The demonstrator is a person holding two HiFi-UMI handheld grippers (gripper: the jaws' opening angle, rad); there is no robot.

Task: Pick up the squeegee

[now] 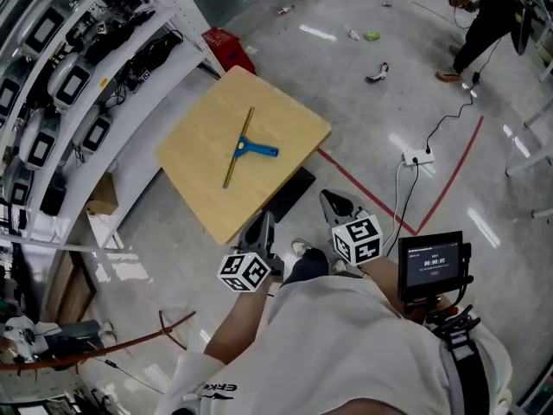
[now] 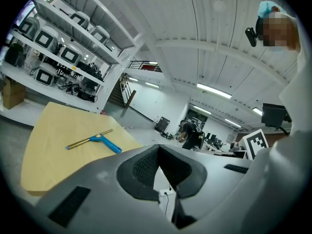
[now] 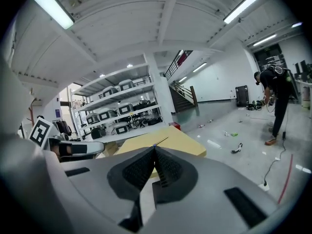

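The squeegee (image 1: 243,148), with a blue handle and a long brass-coloured blade rail, lies flat in the middle of a square wooden table (image 1: 207,201). Both grippers are held close to the person's body, short of the table's near corner. My left gripper (image 1: 263,220) has its jaws together with nothing between them. In the left gripper view the squeegee (image 2: 97,140) lies ahead and to the left of the jaw tips (image 2: 158,147). My right gripper (image 1: 329,198) is shut and empty too. In its own view the squeegee's rail (image 3: 162,139) shows just above the jaw tips (image 3: 155,147).
Metal shelves (image 1: 78,85) full of devices run along the left, with a cardboard box (image 1: 104,195) below. A red crate (image 1: 226,48) sits beyond the table. A black board (image 1: 290,194) lies by its right corner. A power strip (image 1: 418,156), cable and red floor tape (image 1: 449,180) lie right. A person (image 1: 479,15) stands far off.
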